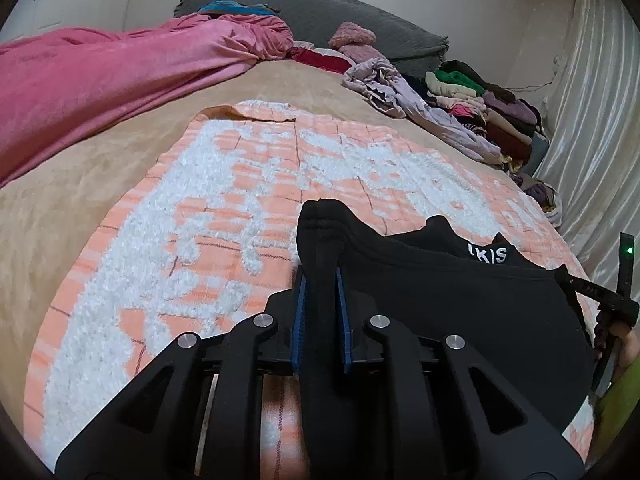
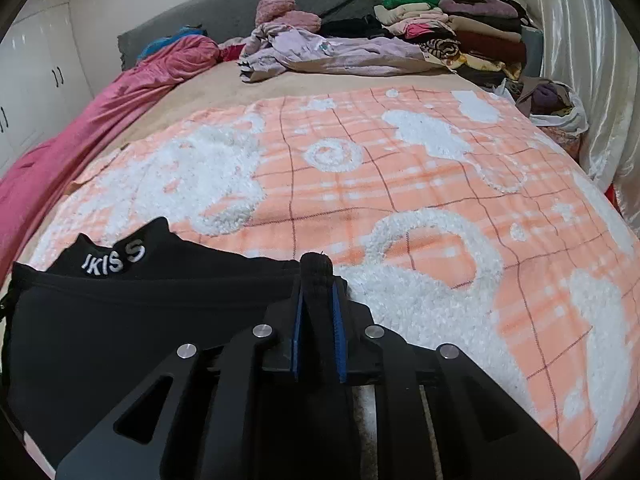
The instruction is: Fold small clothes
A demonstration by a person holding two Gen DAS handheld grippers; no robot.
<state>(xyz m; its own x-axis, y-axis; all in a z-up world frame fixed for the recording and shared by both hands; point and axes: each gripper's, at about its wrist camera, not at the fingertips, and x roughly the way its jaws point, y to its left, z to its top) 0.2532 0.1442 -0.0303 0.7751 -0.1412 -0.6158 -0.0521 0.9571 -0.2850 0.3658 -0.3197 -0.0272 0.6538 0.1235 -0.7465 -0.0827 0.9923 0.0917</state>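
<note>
Each gripper is clamped on a corner of the same black garment (image 1: 460,300): the left gripper (image 1: 320,300) has its blue pads closed on a bunched ribbed edge at one end, and the right gripper (image 2: 318,320) pinches a similar wad at the other end, with the cloth stretched between them just above the orange-and-white blanket (image 2: 400,184) spread over the bed. The white lettering on the garment's band faces up and the body of the cloth sags toward the person. The likely trouble is in the grip itself: both bites take only a narrow roll of fabric near the fingertips, so a hard pull apart could drag a corner out, and the garment would drop in a heap. Uneven lowering could also leave a twist or a crease under the fold. The tufted pile of the blanket may catch the fabric if it is dragged rather than lifted. Ahead, the blanket lies bare and wide, giving ample room to lay the piece flat. The pink blanket (image 1: 120,76) borders the left side, the lilac garment (image 2: 320,54) and stacked folded clothes (image 2: 460,24) sit well away at the headboard, and the curtain (image 2: 580,60) marks the right edge.
</note>
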